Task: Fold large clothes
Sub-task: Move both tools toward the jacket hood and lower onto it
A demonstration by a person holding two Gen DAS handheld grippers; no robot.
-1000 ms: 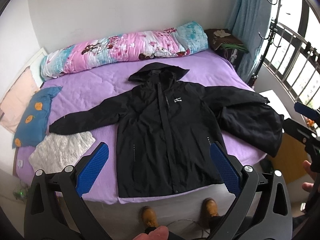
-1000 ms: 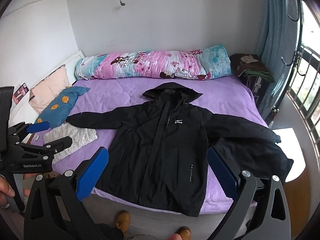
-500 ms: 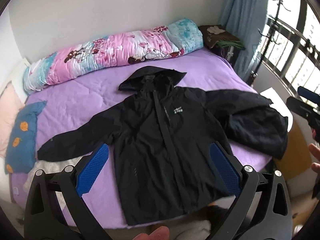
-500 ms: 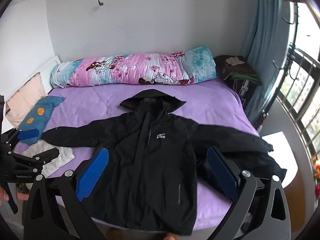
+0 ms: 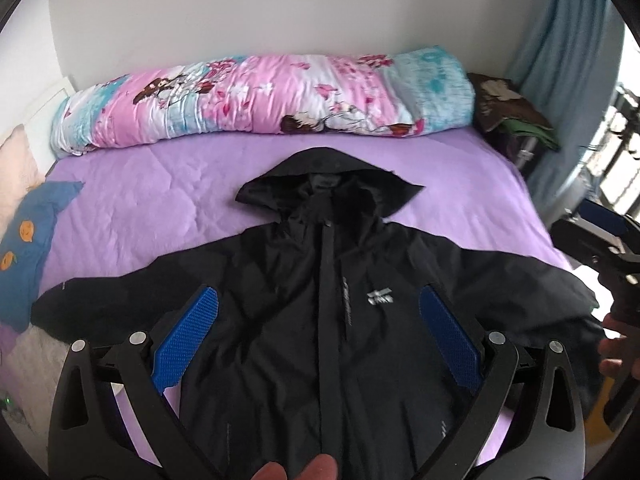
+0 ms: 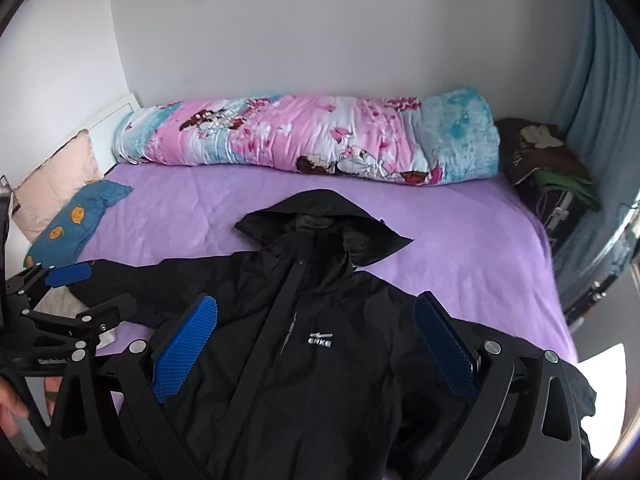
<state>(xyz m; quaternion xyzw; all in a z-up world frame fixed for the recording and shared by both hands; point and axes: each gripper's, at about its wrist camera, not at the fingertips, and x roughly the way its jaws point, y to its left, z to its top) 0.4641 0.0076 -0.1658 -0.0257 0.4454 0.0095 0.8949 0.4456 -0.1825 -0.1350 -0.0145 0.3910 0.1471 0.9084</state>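
A black hooded jacket point(image 5: 320, 320) lies face up and spread flat on the purple bed point(image 5: 160, 200), hood toward the wall, sleeves out to both sides. It also shows in the right wrist view point(image 6: 320, 340). My left gripper point(image 5: 318, 320) is open and empty, hovering above the jacket's chest. My right gripper point(image 6: 316, 332) is open and empty above the chest too. The right gripper shows at the right edge of the left wrist view point(image 5: 600, 240). The left gripper shows at the left edge of the right wrist view point(image 6: 68, 292).
A rolled pink and blue quilt point(image 5: 260, 104) lies along the wall. A blue pillow point(image 5: 28, 240) and a peach pillow point(image 6: 52, 188) lie at the left. A white knit cloth point(image 6: 60, 304) lies beside the left sleeve. A stand with folded clothes point(image 6: 548, 168) stands right of the bed.
Both grippers have moved forward and down toward the jacket, which now fills more of both views. Both stay open.
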